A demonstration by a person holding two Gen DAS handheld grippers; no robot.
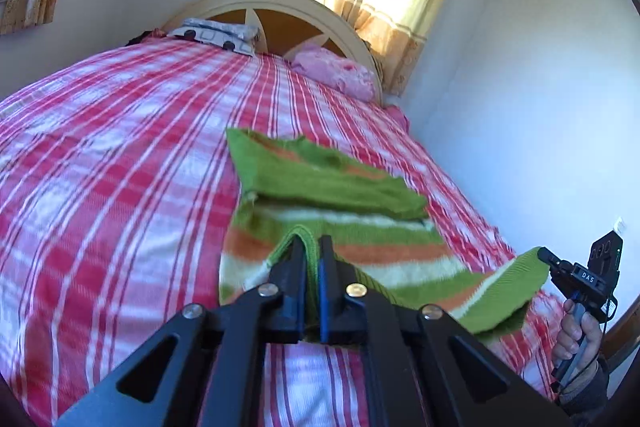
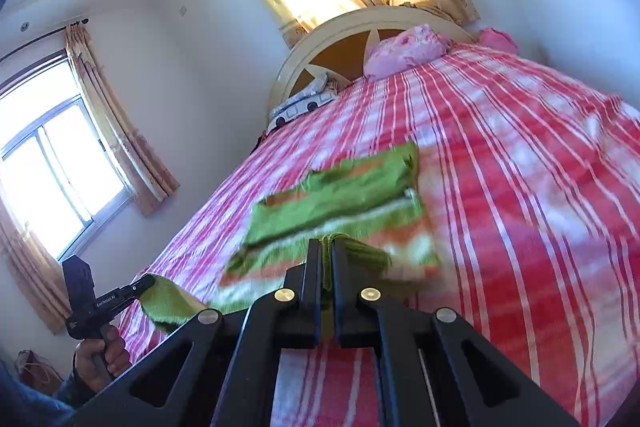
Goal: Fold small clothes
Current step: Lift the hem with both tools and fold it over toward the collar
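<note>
The striped green sweater lay on the checked bedspread, sleeves already folded in, its near hem pinched at two corners by the closed left gripper and right gripper; carrying both corners forward level and together would likely keep the fold square.

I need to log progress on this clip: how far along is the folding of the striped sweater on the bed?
Done: the sleeves already lie folded across the sweater on the bed. In hand: the left gripper and the right gripper are each shut on a corner of the green hem, lifting it off the bed. Left: carry the hem up over the sleeves, lay it flat, then let go.
</note>
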